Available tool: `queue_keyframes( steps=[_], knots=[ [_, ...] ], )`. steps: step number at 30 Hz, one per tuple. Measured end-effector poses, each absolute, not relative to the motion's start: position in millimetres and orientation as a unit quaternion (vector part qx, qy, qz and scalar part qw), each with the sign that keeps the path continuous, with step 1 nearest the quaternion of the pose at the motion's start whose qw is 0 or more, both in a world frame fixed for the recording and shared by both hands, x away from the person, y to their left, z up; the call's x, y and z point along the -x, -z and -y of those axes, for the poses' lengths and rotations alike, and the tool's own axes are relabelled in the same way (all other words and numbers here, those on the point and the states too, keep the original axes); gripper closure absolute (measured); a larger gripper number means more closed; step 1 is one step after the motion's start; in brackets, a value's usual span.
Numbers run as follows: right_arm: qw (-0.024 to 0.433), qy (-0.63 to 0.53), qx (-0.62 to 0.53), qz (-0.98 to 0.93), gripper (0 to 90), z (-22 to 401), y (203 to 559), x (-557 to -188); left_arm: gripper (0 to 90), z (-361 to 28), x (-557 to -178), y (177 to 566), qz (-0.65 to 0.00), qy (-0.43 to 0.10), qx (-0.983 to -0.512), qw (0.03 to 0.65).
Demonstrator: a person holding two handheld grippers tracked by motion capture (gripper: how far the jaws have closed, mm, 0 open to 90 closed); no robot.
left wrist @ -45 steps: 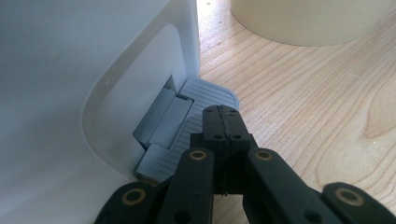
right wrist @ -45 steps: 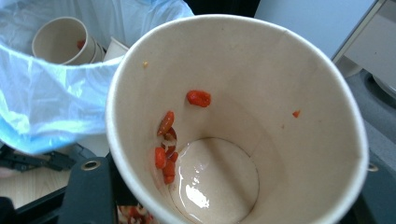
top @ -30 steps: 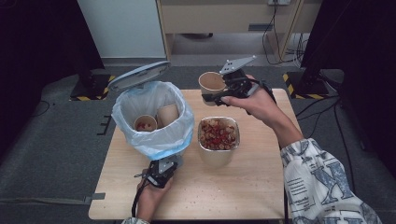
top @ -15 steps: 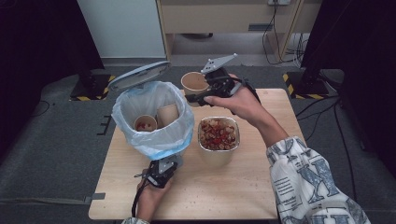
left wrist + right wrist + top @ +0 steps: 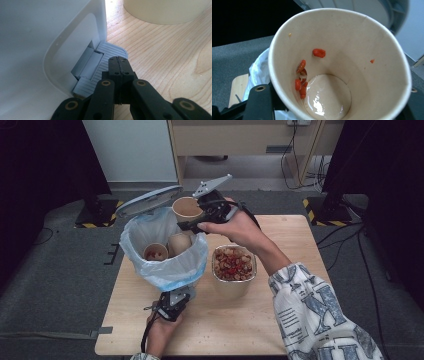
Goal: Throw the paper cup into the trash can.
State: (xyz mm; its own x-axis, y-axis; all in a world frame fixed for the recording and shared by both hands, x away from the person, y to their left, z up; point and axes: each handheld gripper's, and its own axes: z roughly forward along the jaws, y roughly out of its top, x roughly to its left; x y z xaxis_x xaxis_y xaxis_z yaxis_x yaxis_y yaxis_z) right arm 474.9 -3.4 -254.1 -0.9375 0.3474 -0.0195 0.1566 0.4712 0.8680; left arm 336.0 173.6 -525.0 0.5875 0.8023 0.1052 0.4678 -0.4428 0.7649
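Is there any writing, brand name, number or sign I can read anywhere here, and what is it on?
Legible text: none.
Paper cup: plain inside, no print visible.
White pedal bin: no label; its pedal has only ridges.
Person's sleeve: a printed pattern that may include letters, too small and blurred to read.
Food container: no marking visible.

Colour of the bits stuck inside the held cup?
Orange-red bits, clearest in the right gripper view.

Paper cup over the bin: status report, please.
Right gripper shut on paper cup, above the bin. Left gripper shut, pressing the pedal. Lid up; nothing blocking.
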Motion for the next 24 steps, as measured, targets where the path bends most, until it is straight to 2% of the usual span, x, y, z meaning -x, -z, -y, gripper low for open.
queue_keyframes(
  steps=[24],
  knots=[
    [0.078, -0.494, -0.136, -0.855, 32.5, -31.3, 260.4, -470.3, 89.9, -173.9, -336.2, 524.9, -0.389, -0.233, -0.817, 0.357]
  ],
)
